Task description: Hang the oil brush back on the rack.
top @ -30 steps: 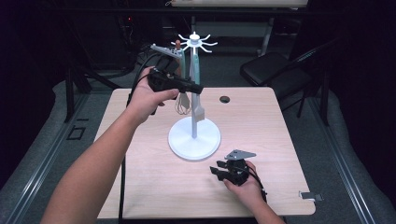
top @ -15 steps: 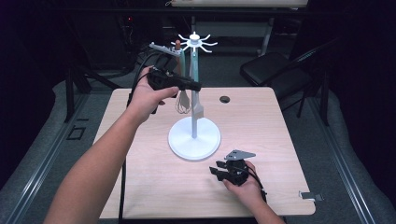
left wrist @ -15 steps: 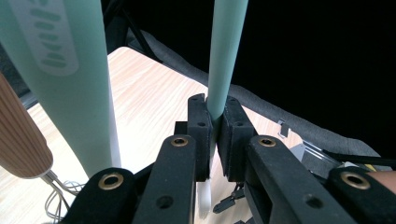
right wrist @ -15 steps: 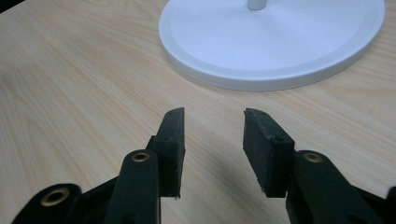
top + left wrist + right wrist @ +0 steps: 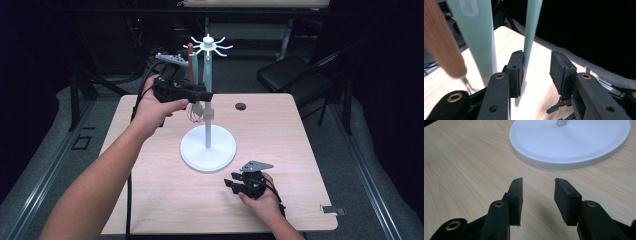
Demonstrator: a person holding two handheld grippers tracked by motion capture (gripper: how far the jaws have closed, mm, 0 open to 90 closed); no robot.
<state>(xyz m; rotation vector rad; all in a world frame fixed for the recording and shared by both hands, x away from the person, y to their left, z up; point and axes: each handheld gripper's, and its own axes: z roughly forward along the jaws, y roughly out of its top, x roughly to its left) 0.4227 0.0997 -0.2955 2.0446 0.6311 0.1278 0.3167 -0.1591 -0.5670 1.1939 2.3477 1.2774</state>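
Observation:
A white stand (image 5: 208, 148) with a pole and a ring of hooks on top rises from the middle of the wooden table (image 5: 280, 145). Several utensils hang from the hooks: a brown-handled whisk (image 5: 190, 60) and a mint-green handle (image 5: 196, 67). My left gripper (image 5: 206, 95) is held high at these handles. In the left gripper view it (image 5: 536, 72) is open, with a slim mint-green handle (image 5: 531, 30) between the jaws, against the left pad. A wider mint piece (image 5: 477, 37) and the brown handle (image 5: 444, 47) hang to its left. My right gripper (image 5: 231, 183) rests low on the table, open (image 5: 538, 200) and empty, facing the stand's base (image 5: 571, 142).
A small black round cap (image 5: 241, 106) lies on the table behind the stand. A metal clip (image 5: 332, 210) sits at the front right edge. A dark chair (image 5: 290, 75) stands beyond the table's far right corner.

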